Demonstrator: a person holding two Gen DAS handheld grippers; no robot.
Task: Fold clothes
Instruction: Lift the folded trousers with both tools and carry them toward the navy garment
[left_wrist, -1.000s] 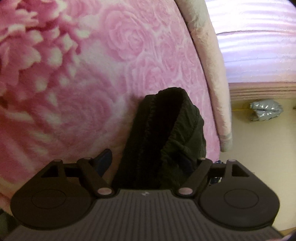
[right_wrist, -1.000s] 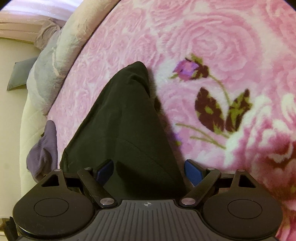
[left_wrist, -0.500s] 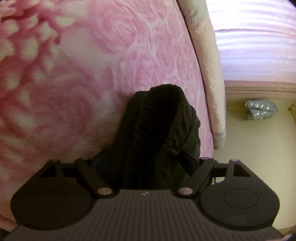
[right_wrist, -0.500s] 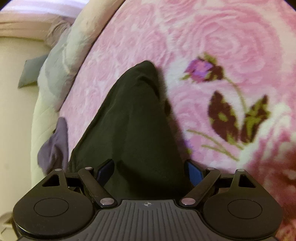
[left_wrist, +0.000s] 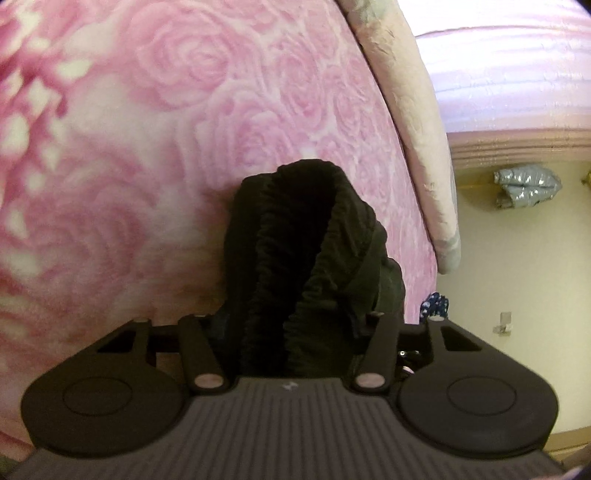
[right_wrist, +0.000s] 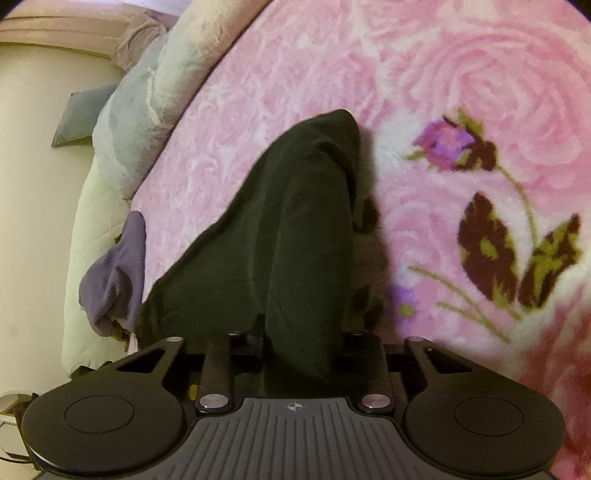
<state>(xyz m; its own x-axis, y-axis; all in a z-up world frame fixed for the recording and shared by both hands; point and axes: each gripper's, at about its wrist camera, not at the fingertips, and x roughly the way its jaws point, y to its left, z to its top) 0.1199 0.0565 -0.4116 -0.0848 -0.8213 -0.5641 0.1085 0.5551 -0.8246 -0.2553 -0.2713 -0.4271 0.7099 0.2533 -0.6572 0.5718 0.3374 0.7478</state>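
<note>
My left gripper (left_wrist: 295, 325) is clamped tight, fingers mostly buried, links swung inward. My right gripper (right_wrist: 299, 339) is clamped too, links near parallel, fingers hidden. Both point forward and down, close over the surface, each pinching dark cloth.

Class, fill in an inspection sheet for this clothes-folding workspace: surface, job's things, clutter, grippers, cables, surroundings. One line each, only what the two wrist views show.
Surface: pink rose-print blanket on a bed, with a pale quilt along its edge.
Job's things: dark garment bunched on the blanket; its gathered waistband faces the left camera.
Clutter: purple cloth at the bed's edge.
Grippers: left hand-held gripper shut on the waistband; right hand-held gripper shut on the garment's other end.
Cables: nothing seen.
Surroundings: cream floor with a silver-grey bundle and a grey cushion lying on it.
</note>
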